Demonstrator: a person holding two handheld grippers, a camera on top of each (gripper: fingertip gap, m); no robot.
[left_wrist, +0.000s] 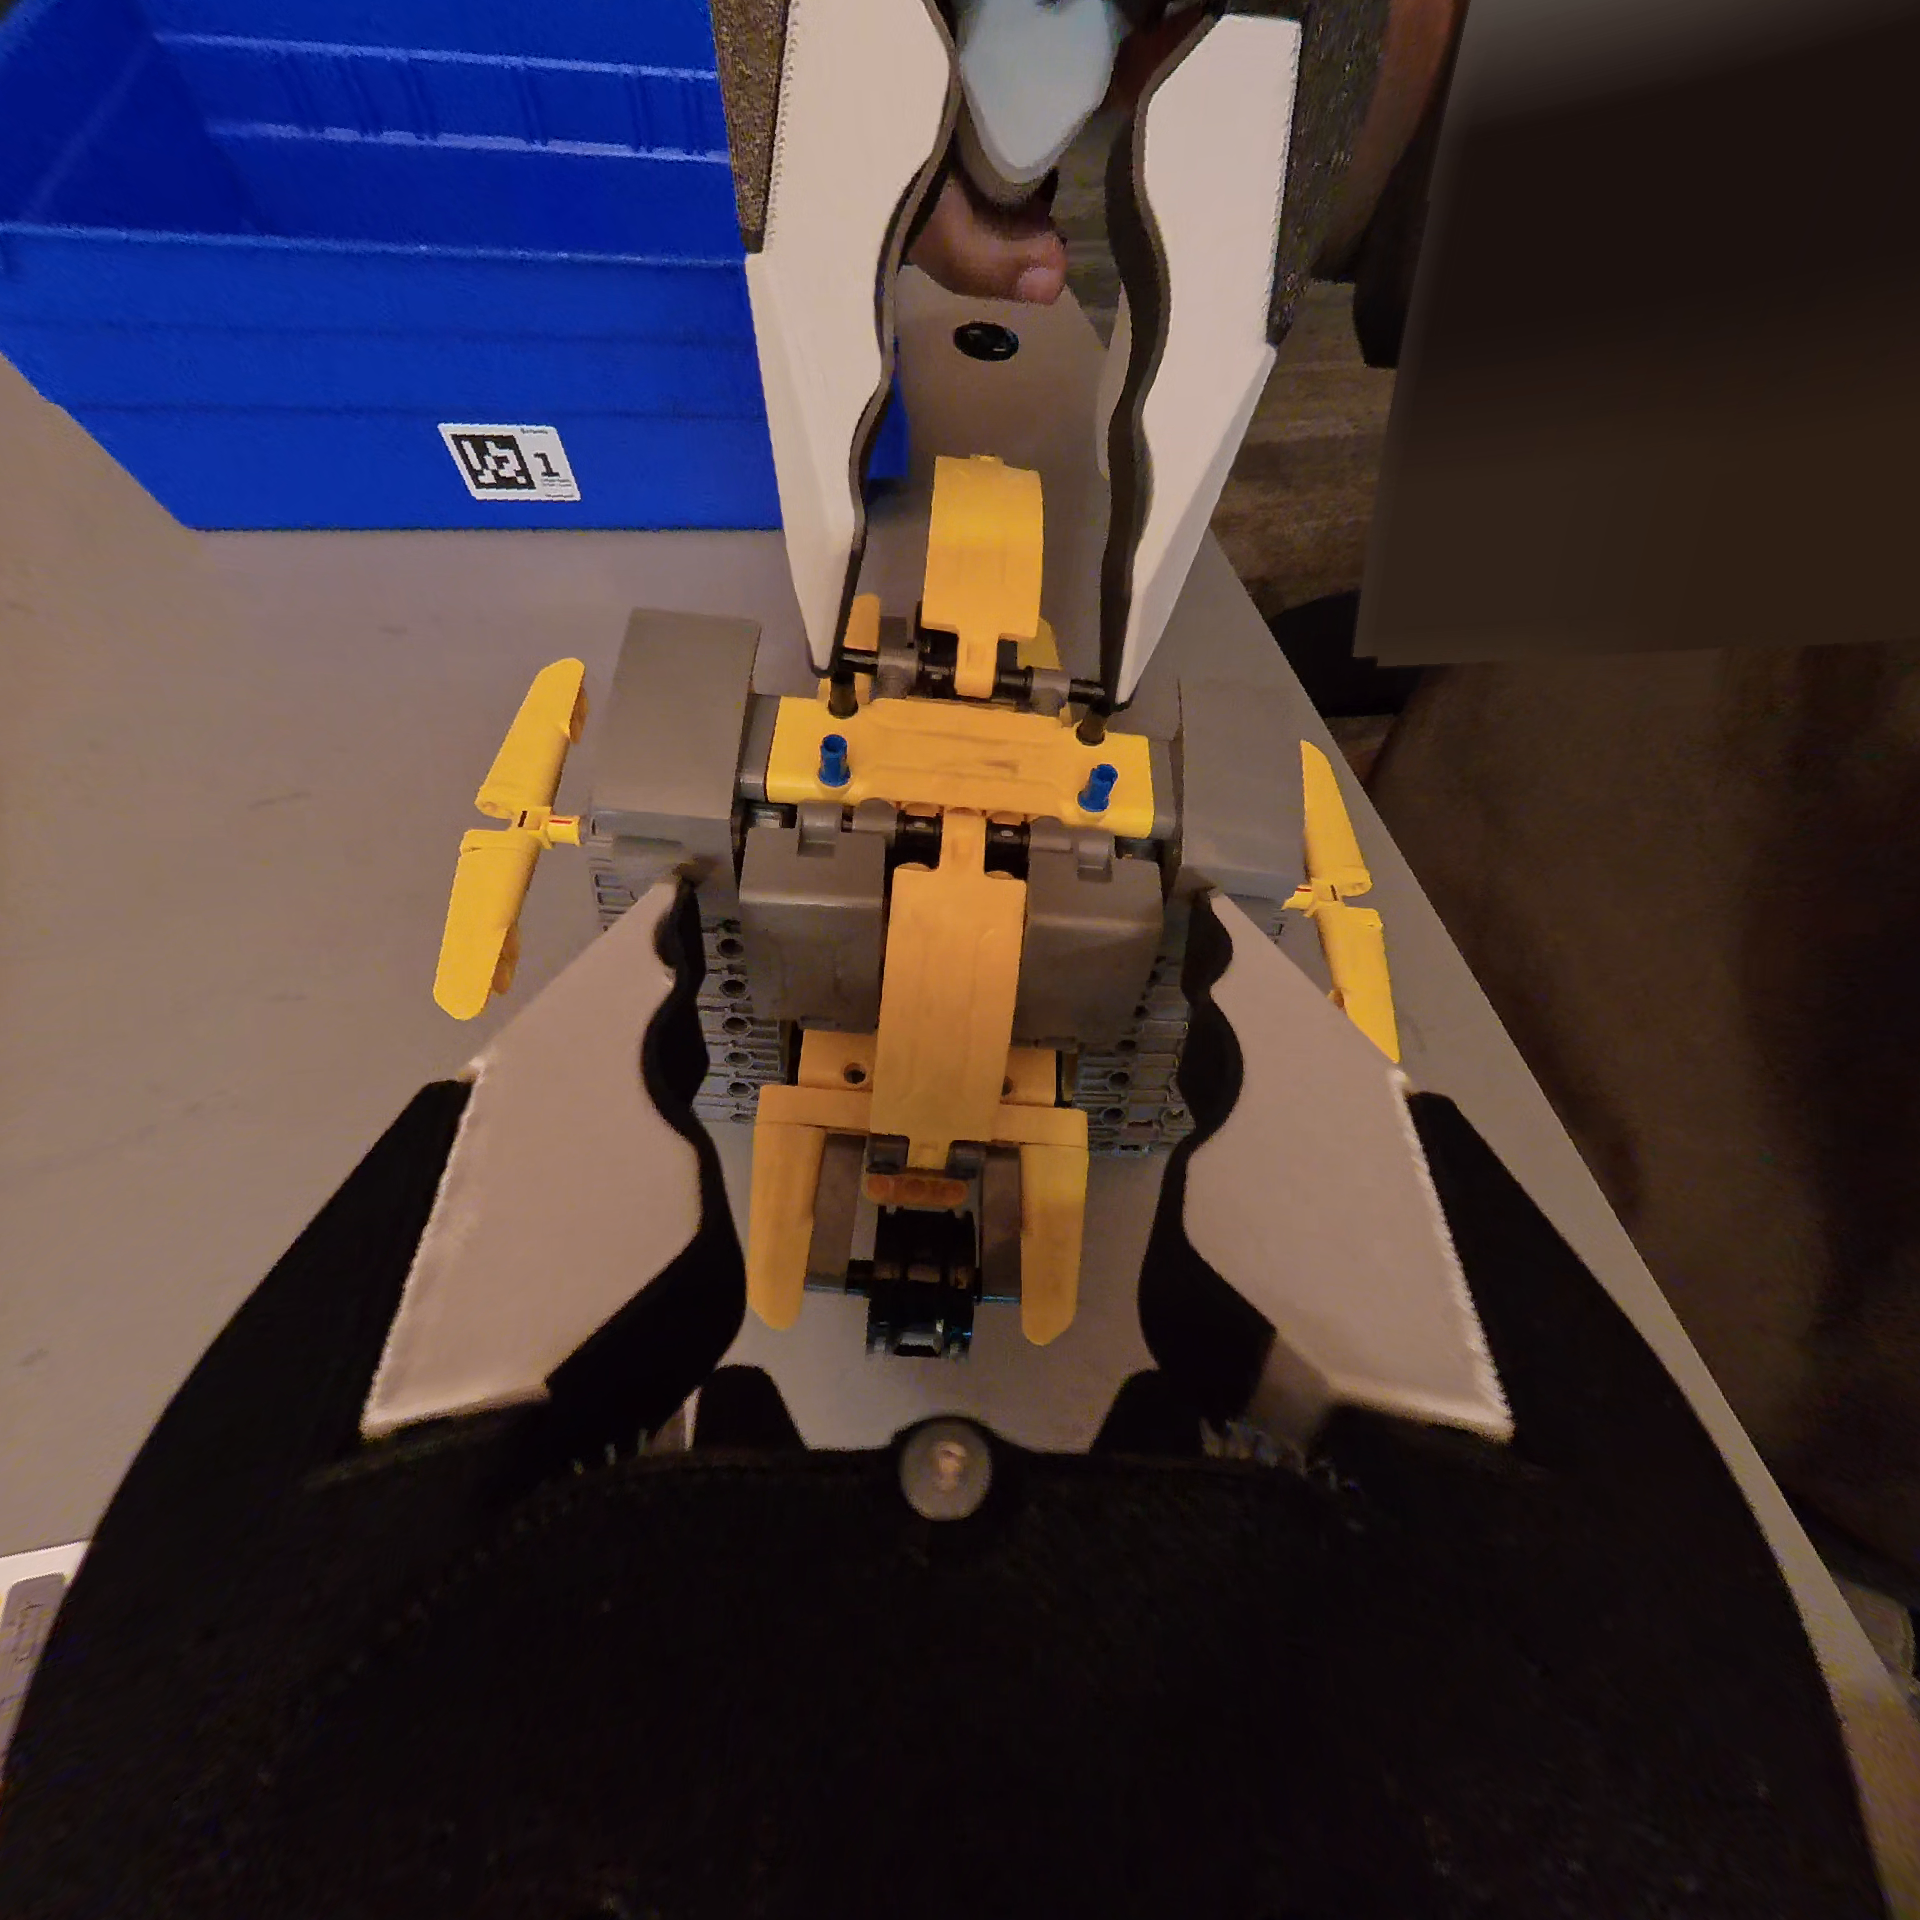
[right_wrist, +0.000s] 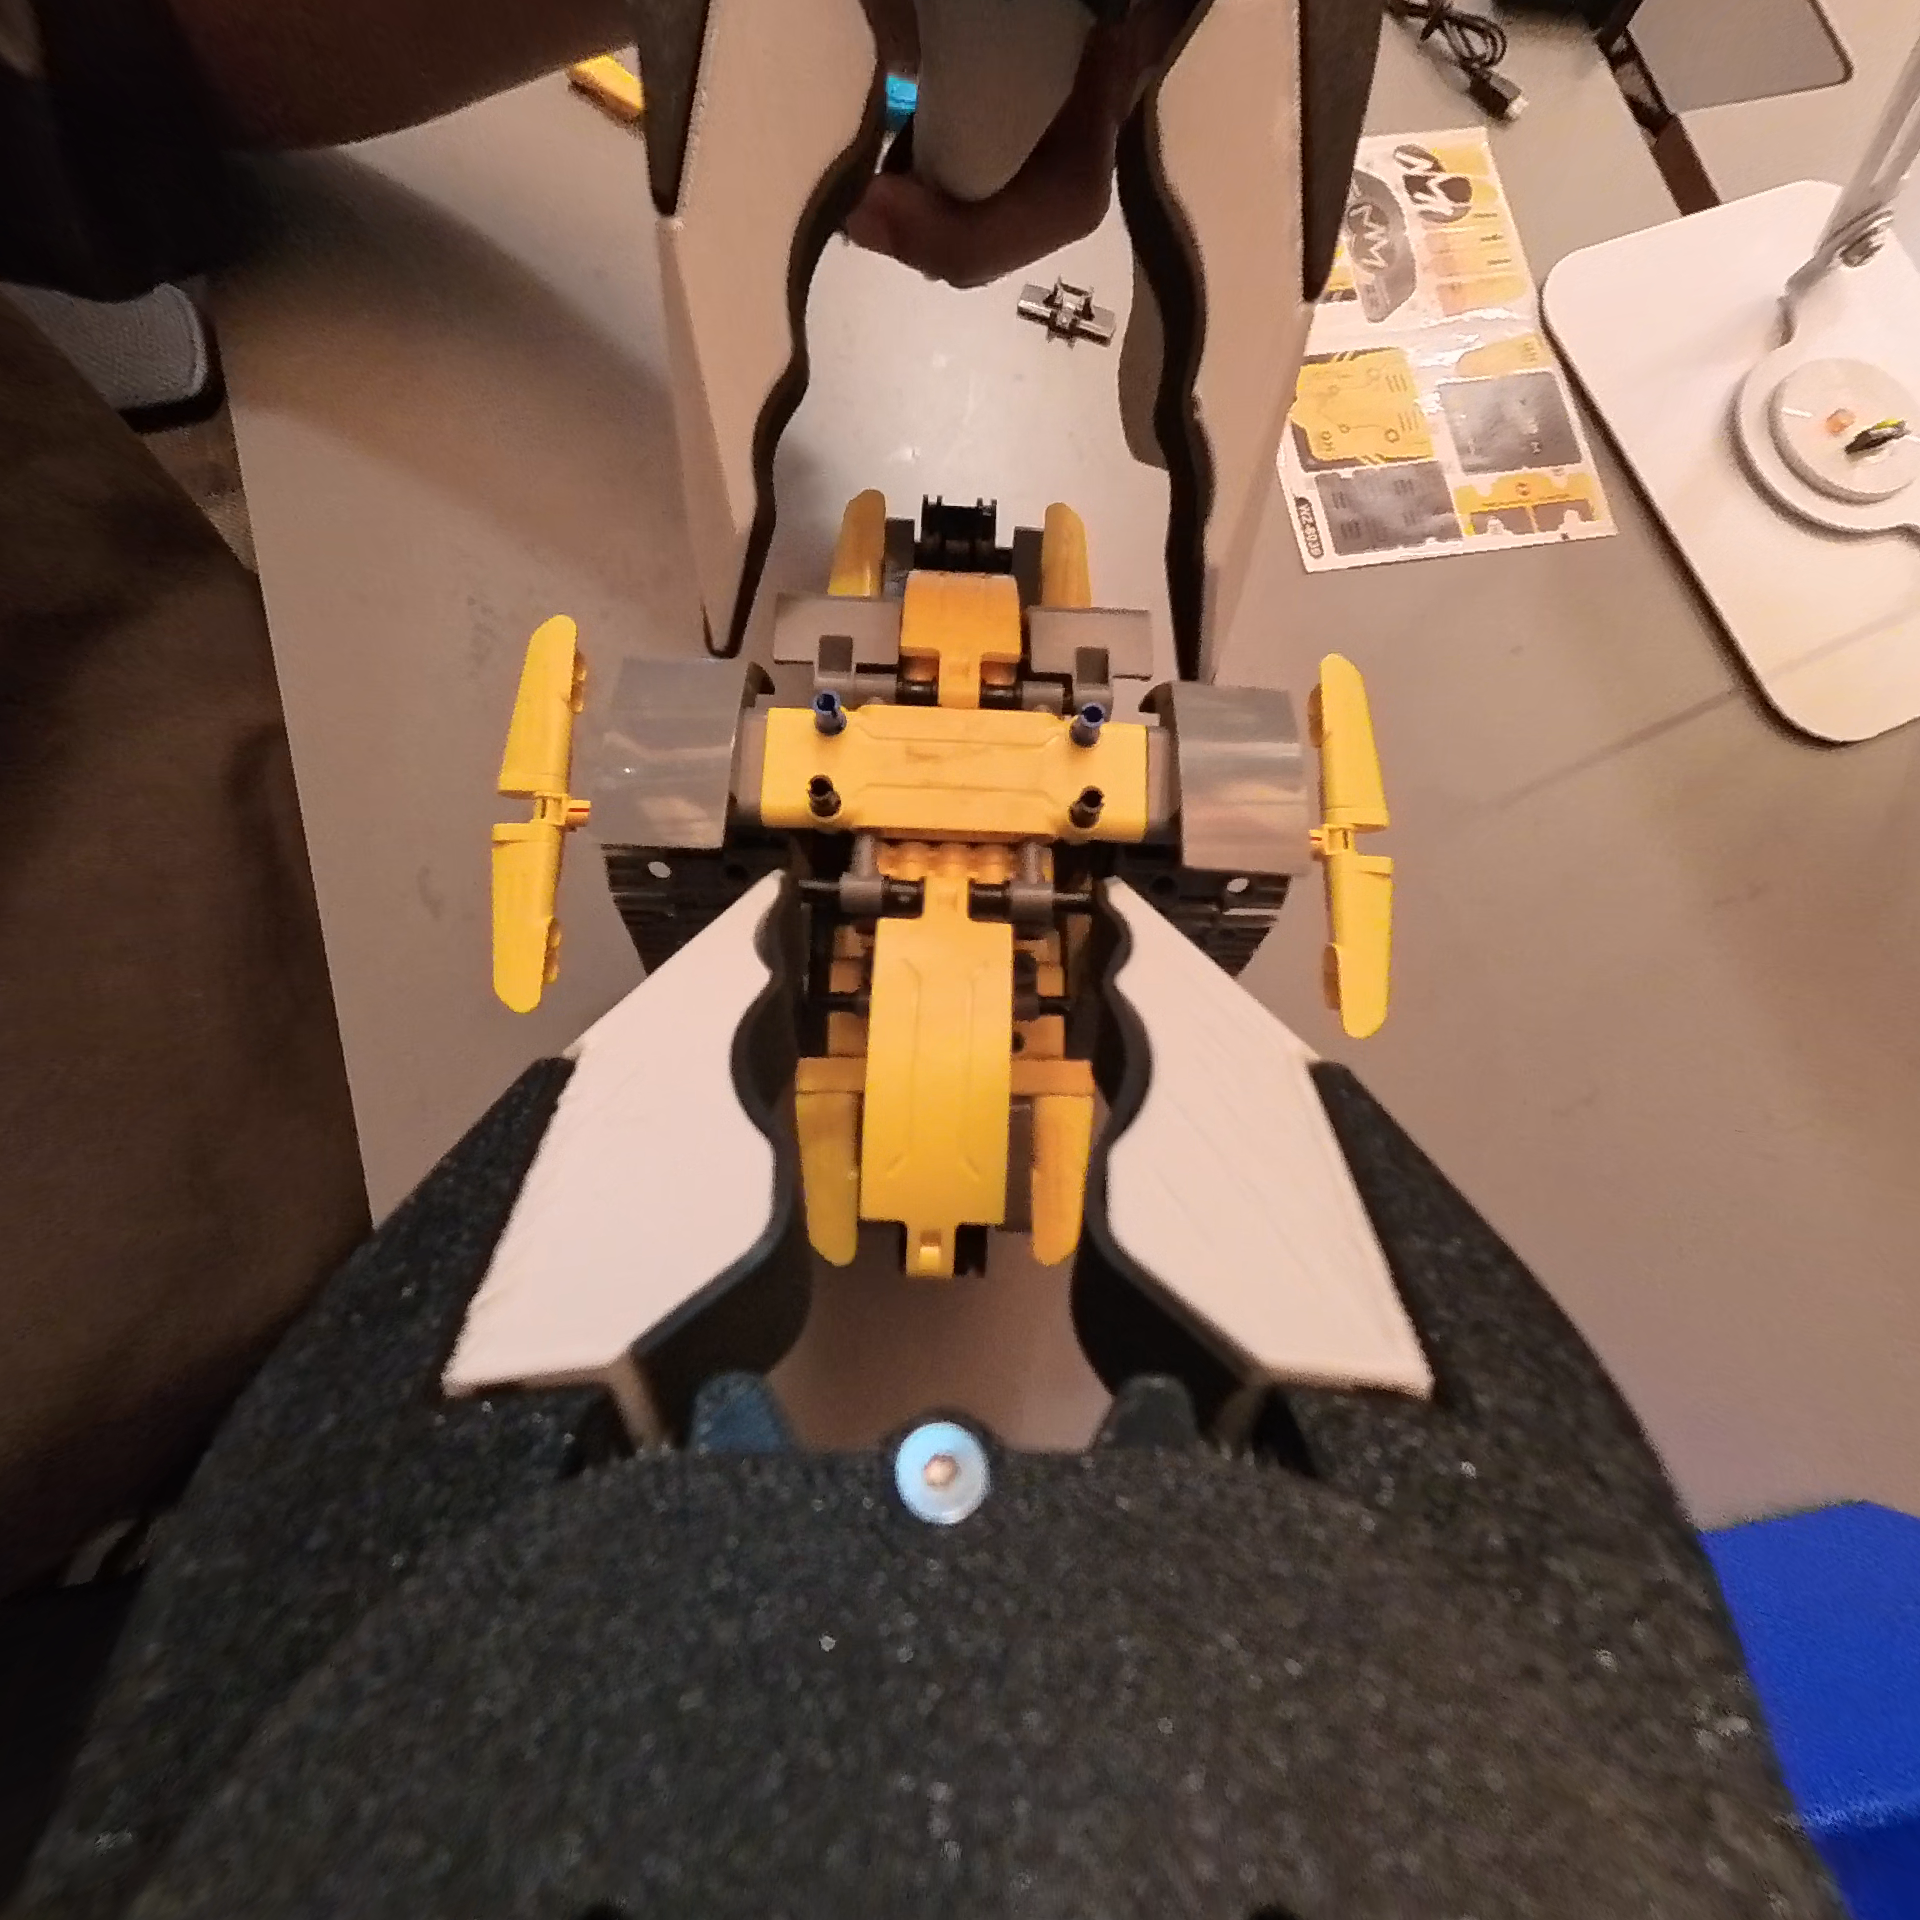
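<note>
We see our left gripper (left_wrist: 940, 894) closed in on the yellow and grey brick model (left_wrist: 951, 821), fingers (left_wrist: 582, 1049) pressed to its grey flanks near the cab end. Our right gripper (right_wrist: 945, 883) comes at the model (right_wrist: 951, 769) from the opposite end, narrowed around the yellow rear arm, tips at the grey cross-bar; contact looks likely, but the blur there keeps us from being sure. The model sits on the grey tabletop (left_wrist: 260, 831), between the two grippers, yellow blades out on both sides. Beyond the model in the left wrist view, a blue bin (left_wrist: 364, 260) with a printed marker tag stands on the tabletop. Beyond the model in the right wrist view: a small dark loose part (right_wrist: 1068, 309), a sticker sheet (right_wrist: 1444, 395) to the model's far right, then a white stand base (right_wrist: 1704, 436).
</note>
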